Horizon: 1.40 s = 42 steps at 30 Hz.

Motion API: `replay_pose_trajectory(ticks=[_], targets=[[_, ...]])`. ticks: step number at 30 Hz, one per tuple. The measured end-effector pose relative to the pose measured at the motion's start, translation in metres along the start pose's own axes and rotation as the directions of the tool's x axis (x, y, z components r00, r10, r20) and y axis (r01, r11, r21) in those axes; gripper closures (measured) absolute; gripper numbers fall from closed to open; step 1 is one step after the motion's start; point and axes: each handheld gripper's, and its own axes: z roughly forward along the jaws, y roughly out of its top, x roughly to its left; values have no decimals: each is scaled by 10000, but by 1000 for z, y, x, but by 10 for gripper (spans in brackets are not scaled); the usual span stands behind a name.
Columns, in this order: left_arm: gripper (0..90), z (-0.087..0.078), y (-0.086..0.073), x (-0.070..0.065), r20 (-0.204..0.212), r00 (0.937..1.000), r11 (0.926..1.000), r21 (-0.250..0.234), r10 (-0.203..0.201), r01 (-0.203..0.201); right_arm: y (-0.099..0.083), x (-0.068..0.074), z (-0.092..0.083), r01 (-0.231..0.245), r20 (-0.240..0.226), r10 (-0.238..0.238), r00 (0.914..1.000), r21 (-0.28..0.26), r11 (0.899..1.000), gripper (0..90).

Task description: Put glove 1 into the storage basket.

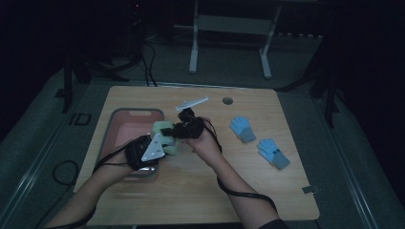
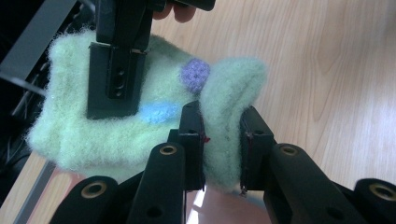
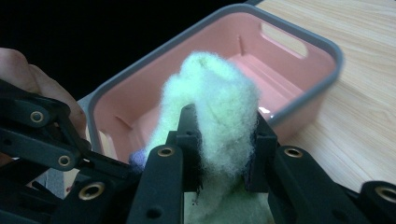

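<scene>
In the high view, the person holds a fuzzy green glove (image 1: 164, 135) above the surface (image 1: 200, 191), at the right edge of the pink bin (image 1: 125, 133). The left hand-held gripper (image 1: 162, 145) grasps the near part of the glove and the right hand-held gripper (image 1: 177, 131) grasps the far part. Two blue gloves (image 1: 260, 141) lie well apart on the right. The glove hangs between two grips, so if the hands pull apart, the soft fabric can slide out of one.

In the left gripper view, the left hand-held gripper (image 2: 220, 142) is clenched on a folded edge of the green glove (image 2: 116, 130). The fold is thick and fluffy, so the pads probably hold mostly fluff. The right hand-held gripper (image 2: 114, 79) pinches the glove farther off, beside a purple dot (image 2: 195, 74) and a blue patch (image 2: 158, 112).

In the right gripper view, the right hand-held gripper (image 3: 223, 149) is clenched on a bunch of the green glove (image 3: 215, 107), and the pink bin (image 3: 299, 100) stands just behind. Its grey rim is close; if the glove is let go too early, it can catch on the rim and fall onto the surface outside. A release by one gripper alone can also leave the glove hanging on the other.
</scene>
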Motion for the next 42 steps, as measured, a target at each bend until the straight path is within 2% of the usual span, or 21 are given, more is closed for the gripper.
replay_pose_trajectory(ticks=[10, 18, 23, 30, 35, 42], targets=[[754, -18, -36, 4, -230, 9993, 9984, 475, -299, 310, 13, 18, 43, 56, -572, -47, 9984, 171, 9998, 728], [754, -27, -65, 10, -288, 9976, 9942, 849, -635, 657, 21, 30, 79, 113, -779, -84, 9969, 370, 9993, 728], [754, -26, -77, 9, -282, 9966, 9921, 967, -780, 804, 20, 34, 94, 103, -831, -69, 9965, 406, 9991, 728], [753, -8, -85, 12, 10, 9961, 9865, 1385, -882, 872, 13, 29, 109, 263, -423, -229, 9988, 819, 9963, 728], [753, 3, -81, 13, 36, 9969, 9847, 1562, -783, 768, 10, 21, 112, 214, 120, -229, 9997, 1134, 9933, 726], [751, 20, -83, 19, 274, 9964, 9729, 2197, -798, 719, 11, 16, 129, 300, 730, -448, 9963, 1926, 9808, 724]])
